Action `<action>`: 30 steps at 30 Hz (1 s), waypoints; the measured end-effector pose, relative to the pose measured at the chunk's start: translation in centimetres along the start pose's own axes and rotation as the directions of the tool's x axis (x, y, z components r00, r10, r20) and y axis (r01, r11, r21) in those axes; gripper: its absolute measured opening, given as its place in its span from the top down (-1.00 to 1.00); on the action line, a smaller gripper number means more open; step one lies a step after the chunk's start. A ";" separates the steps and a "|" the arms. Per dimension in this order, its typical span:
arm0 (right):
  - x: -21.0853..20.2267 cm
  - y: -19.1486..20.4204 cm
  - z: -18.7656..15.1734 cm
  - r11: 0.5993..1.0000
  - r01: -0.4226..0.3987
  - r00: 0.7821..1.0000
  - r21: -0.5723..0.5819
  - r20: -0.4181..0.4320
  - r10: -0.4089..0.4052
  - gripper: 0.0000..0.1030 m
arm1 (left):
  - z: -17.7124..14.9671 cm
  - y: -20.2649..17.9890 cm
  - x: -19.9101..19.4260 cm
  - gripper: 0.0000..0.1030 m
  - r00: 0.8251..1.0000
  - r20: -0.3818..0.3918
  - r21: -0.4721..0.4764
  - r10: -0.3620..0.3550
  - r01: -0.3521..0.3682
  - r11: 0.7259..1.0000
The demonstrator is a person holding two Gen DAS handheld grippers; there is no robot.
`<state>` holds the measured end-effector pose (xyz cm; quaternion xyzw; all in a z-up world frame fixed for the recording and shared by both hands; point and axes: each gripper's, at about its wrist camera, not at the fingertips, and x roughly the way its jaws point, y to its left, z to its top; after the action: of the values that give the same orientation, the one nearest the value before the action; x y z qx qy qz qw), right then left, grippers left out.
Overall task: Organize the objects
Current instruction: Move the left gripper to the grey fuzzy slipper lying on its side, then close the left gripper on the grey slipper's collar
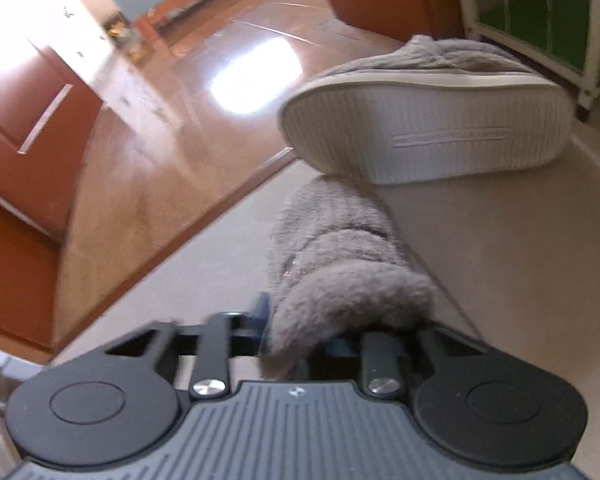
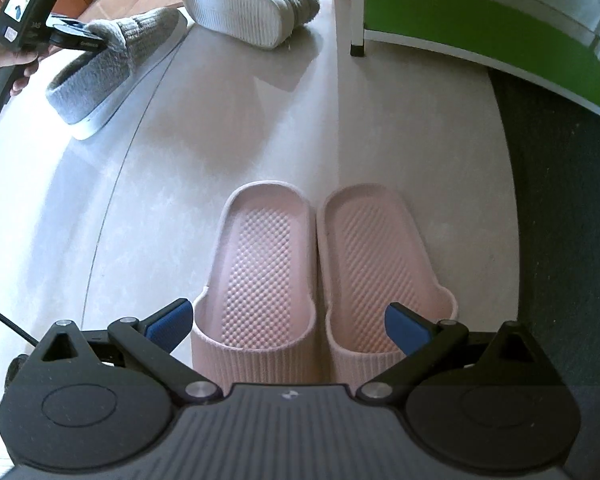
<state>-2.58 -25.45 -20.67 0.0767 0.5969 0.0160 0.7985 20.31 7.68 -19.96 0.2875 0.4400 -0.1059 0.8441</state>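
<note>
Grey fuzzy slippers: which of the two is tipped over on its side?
The far grey slipper, near the green shelf, shows its ribbed white sole. The other grey slipper is held at its cuff in the left gripper's jaws.

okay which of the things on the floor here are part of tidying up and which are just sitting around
Part of the job: grey slipper gripped by the left gripper; its mate tipped on its side; pink slides, paired before the open right gripper.

Just there: green-and-white shelf; dark mat.

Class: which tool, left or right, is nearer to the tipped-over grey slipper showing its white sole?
Left. The left tool grips the other grey slipper, which lies just beside the tipped slipper. The right tool hangs open over the pink slides, well away across the floor.
</note>
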 end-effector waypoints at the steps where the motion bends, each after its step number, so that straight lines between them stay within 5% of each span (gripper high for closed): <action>1: -0.1 0.1 0.0 1.000 0.003 1.000 -0.008 0.004 -0.003 -1.00 | 0.0 0.1 -0.1 0.75 1.000 0.012 -0.003 0.005 -0.005 1.000; 16: -0.8 0.6 -0.1 0.999 -0.022 0.999 -0.032 0.035 0.023 -1.00 | -2.5 -2.0 -8.7 0.81 0.995 0.072 -0.074 -0.072 0.077 0.994; 22: -1.0 2.6 0.4 0.995 -0.061 0.996 -0.080 0.052 0.065 -1.00 | -6.1 -4.1 -13.5 0.81 0.995 0.008 -0.074 -0.100 0.100 0.992; 30: -0.4 4.4 0.6 0.989 -0.049 0.997 -0.138 0.043 0.056 -1.00 | -11.7 -6.0 -16.4 0.81 0.984 -0.071 -0.192 -0.165 0.149 0.970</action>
<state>-1.81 -21.24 -19.47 0.0380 0.5732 0.0760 0.8150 0.02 8.39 -14.34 0.1757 0.5053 -0.1183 0.8365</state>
